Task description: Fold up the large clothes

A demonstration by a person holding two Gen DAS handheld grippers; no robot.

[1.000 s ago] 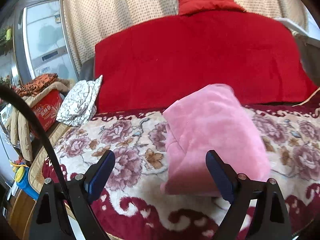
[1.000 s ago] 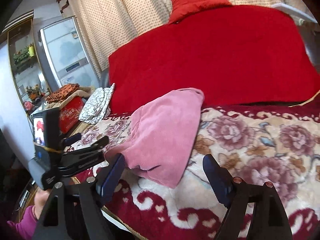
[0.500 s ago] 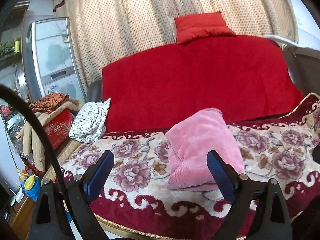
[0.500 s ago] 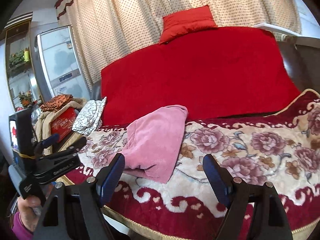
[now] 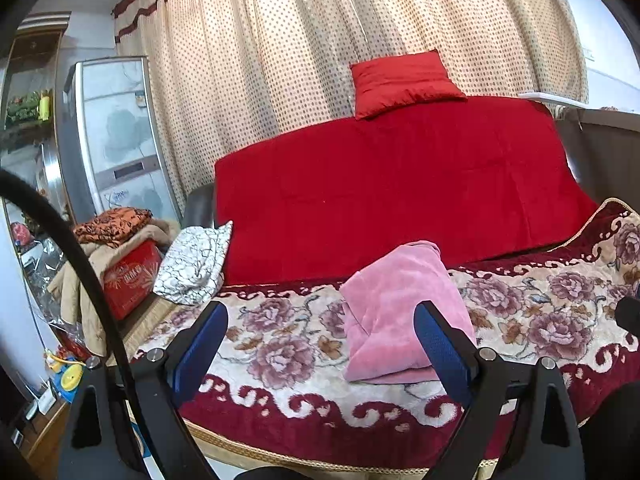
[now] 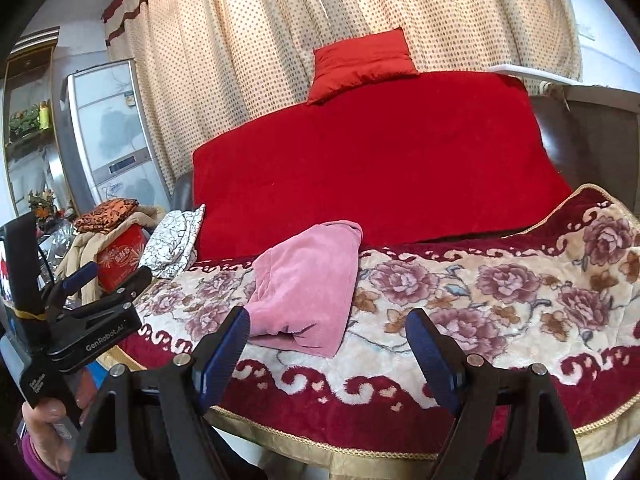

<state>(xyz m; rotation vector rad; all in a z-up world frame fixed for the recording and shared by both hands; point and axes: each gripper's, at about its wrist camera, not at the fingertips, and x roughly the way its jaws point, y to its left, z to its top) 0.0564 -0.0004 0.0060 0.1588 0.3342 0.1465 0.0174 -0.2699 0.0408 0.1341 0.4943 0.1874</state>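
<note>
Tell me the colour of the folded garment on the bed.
Pink; the folded garment shows best in the left wrist view.

Sofa seat covered by floral blanket [image 5: 280, 344], cream with dark red scroll border. Red throw [image 5: 400, 184] over the backrest, small red cushion [image 5: 400, 80] on top. Dotted beige curtain [image 5: 320, 40] behind, daylight glowing through. Silver fridge [image 5: 116, 136] at left; beside it a red box [image 5: 128, 280] under piled cloths. White patterned cloth [image 5: 196, 260] at the sofa's left end.
</note>
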